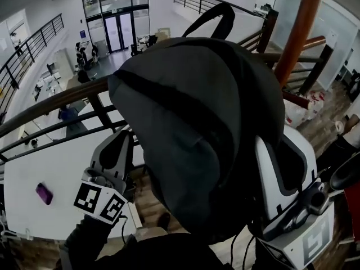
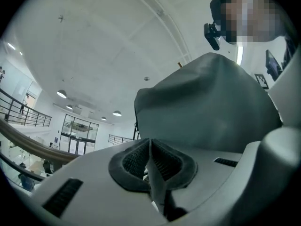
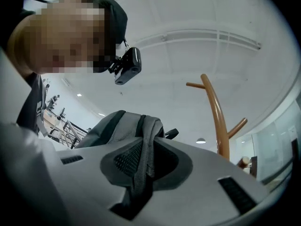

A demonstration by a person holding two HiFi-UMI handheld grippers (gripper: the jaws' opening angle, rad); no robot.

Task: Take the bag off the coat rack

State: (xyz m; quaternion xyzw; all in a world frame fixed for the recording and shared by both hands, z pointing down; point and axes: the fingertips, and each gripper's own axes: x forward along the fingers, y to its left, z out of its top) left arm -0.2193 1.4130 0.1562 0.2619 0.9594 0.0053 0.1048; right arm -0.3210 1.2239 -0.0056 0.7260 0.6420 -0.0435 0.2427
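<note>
A grey and black backpack (image 1: 191, 128) fills the middle of the head view, off the brown wooden coat rack (image 1: 298, 32), whose pole rises at the upper right. My left gripper (image 1: 115, 151) is at the bag's lower left side. In the left gripper view, that gripper (image 2: 151, 161) is shut on a thin fold of the bag's grey fabric, with the bag (image 2: 207, 102) bulging above. My right gripper (image 1: 264, 148) is at the bag's lower right side. In the right gripper view, it (image 3: 146, 161) is shut on a grey webbing strap (image 3: 143, 140) of the bag (image 3: 113, 126). The coat rack (image 3: 215, 112) stands behind.
A dark handrail (image 1: 50, 103) runs behind the bag, with an open hall far below it. A white table (image 1: 45, 162) at the lower left carries a small purple object (image 1: 44, 193). Wooden stairs and another railing (image 1: 264, 32) lie near the rack.
</note>
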